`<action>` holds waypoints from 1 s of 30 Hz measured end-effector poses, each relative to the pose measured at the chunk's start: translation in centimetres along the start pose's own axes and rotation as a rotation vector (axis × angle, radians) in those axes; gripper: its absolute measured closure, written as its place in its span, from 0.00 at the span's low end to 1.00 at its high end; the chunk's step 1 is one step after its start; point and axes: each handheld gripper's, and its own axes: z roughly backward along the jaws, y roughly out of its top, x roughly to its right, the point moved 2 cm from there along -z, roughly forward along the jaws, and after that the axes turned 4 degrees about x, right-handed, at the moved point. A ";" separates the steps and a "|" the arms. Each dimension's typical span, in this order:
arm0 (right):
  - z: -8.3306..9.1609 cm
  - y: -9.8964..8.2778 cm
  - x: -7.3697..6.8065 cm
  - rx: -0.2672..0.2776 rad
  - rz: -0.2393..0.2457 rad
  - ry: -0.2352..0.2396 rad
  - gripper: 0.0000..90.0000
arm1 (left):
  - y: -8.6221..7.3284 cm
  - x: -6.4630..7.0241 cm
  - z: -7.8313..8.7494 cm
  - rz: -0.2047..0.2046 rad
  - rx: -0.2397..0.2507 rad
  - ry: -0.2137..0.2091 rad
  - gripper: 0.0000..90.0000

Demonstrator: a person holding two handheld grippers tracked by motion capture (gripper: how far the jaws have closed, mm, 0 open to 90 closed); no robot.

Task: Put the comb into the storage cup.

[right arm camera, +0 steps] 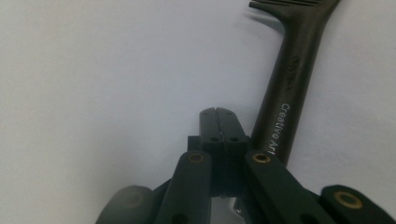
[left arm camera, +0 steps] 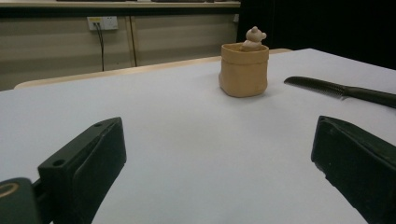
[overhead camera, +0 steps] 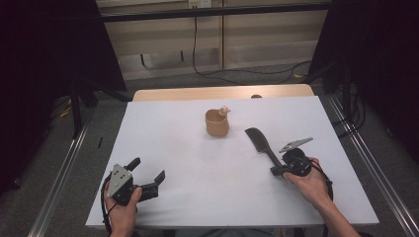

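The black comb lies flat on the white counter, right of centre in the high view, its teeth end toward the far side and its handle end pointing back at the person. In the right gripper view, white lettering runs along the handle and reads "Creative Art"; a fainter embossed mark sits higher up the handle, too dim to read.

The right hand-held gripper rests at the handle end with its 2 jaws pressed together, and the comb handle lies just beside them, not between them; nothing is gripped.

The left hand-held gripper sits near the counter's front left corner, its 2 jaws spread wide with only bare counter between them.

A small tan pot with a little bear figure on its rim stands toward the far side, left of the comb and apart from it.
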 end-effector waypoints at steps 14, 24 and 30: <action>0.2 -0.1 0.5 0.007 0.008 -0.015 1.00 | 0.0 0.0 0.0 0.005 0.005 -0.005 0.04; 1.1 0.6 -0.1 0.144 0.051 0.048 1.00 | 0.1 -0.1 0.1 0.007 0.011 -0.004 0.04; 2.3 1.0 0.1 0.252 0.056 0.049 0.93 | 0.1 0.0 0.0 0.008 0.011 -0.003 0.04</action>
